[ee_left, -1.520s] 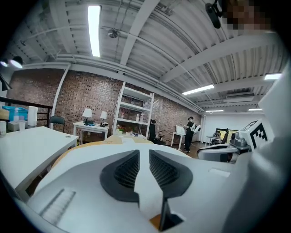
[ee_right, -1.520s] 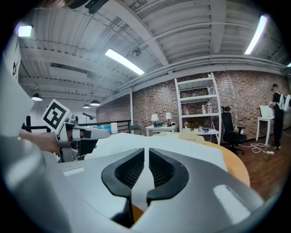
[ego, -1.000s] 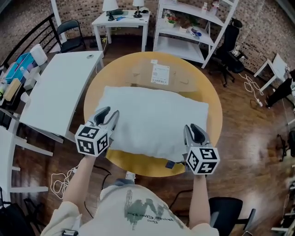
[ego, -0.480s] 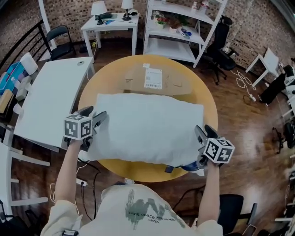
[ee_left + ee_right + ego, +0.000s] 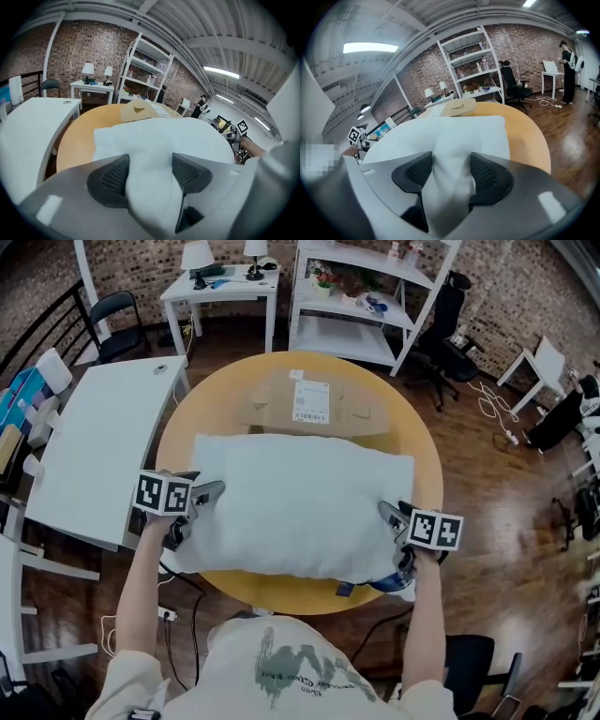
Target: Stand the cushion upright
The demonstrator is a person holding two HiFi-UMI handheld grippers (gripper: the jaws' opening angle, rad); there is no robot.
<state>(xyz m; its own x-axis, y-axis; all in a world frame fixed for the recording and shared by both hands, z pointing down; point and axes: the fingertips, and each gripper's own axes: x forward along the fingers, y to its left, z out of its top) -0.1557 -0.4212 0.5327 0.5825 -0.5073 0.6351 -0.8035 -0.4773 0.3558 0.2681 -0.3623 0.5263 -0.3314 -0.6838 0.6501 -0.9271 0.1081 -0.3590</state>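
Observation:
A white cushion lies flat on the round wooden table, its long side across my view. My left gripper is at its left end and my right gripper at its right end. In the left gripper view a fold of the cushion fills the gap of the left gripper, whose jaws are opening. The right gripper view shows the same: cushion fabric bunched between the widening jaws of the right gripper. The cushion's near edge overhangs the table's front rim.
A flattened cardboard box with a label lies on the table behind the cushion. A white desk stands close on the left, a white shelf unit at the back, office chairs to the right.
Both grippers have dropped from above the cushion's front edge and moved outward to its two ends, with their jaws spreading. The cushion still lies flat.

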